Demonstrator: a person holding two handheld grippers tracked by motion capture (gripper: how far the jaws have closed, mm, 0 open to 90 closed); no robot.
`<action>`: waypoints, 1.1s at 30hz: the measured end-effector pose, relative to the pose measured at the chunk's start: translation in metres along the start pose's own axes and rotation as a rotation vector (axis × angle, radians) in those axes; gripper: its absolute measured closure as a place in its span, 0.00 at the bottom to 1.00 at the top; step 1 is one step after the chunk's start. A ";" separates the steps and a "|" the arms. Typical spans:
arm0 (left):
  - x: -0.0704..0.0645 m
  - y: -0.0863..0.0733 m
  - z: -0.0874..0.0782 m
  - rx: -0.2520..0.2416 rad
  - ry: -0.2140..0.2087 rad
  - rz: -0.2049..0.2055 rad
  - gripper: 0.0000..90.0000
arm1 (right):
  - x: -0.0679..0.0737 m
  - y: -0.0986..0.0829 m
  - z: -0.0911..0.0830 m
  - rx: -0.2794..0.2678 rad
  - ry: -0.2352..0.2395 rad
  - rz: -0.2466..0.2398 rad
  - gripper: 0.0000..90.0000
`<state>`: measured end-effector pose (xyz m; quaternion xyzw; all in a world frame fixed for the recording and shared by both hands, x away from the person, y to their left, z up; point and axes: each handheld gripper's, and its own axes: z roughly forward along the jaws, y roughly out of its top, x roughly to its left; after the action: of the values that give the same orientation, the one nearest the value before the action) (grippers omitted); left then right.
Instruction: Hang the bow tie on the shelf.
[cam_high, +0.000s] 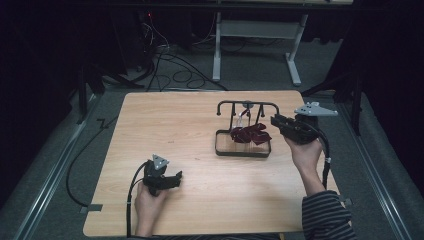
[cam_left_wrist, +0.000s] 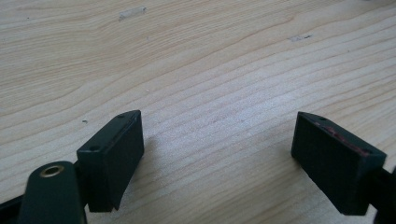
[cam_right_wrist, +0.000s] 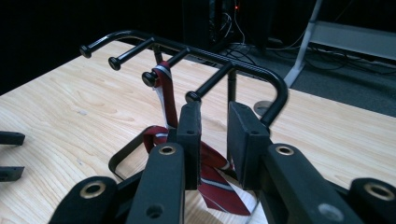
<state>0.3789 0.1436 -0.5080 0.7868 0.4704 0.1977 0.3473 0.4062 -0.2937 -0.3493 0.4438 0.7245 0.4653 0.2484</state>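
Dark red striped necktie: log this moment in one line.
dark red striped necktie draped on black metal peg rack | right tongs near rack, empty | left tongs open

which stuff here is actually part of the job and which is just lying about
Part of the job:
dark red striped tie
black peg rack
right gripper, by the tie

Just there:
left gripper, open over bare table
cables on the floor
grey desk frame

The left hand-held gripper (cam_high: 176, 178) rests low with jaws wide apart, while the right hand-held gripper (cam_high: 274, 120) is raised, jaws nearly closed.
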 end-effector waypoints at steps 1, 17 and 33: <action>0.000 0.000 0.000 0.000 0.000 0.000 0.19 | -0.001 -0.001 -0.003 -0.005 -0.001 0.002 0.84; 0.000 0.000 0.000 0.000 0.000 0.000 0.19 | -0.009 -0.014 -0.025 -0.022 -0.018 0.014 0.82; 0.000 0.000 0.000 0.000 0.000 0.000 0.19 | -0.013 -0.029 -0.050 -0.030 -0.033 -0.006 0.83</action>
<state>0.3788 0.1436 -0.5080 0.7869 0.4703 0.1978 0.3472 0.3614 -0.3325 -0.3534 0.4456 0.7144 0.4680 0.2685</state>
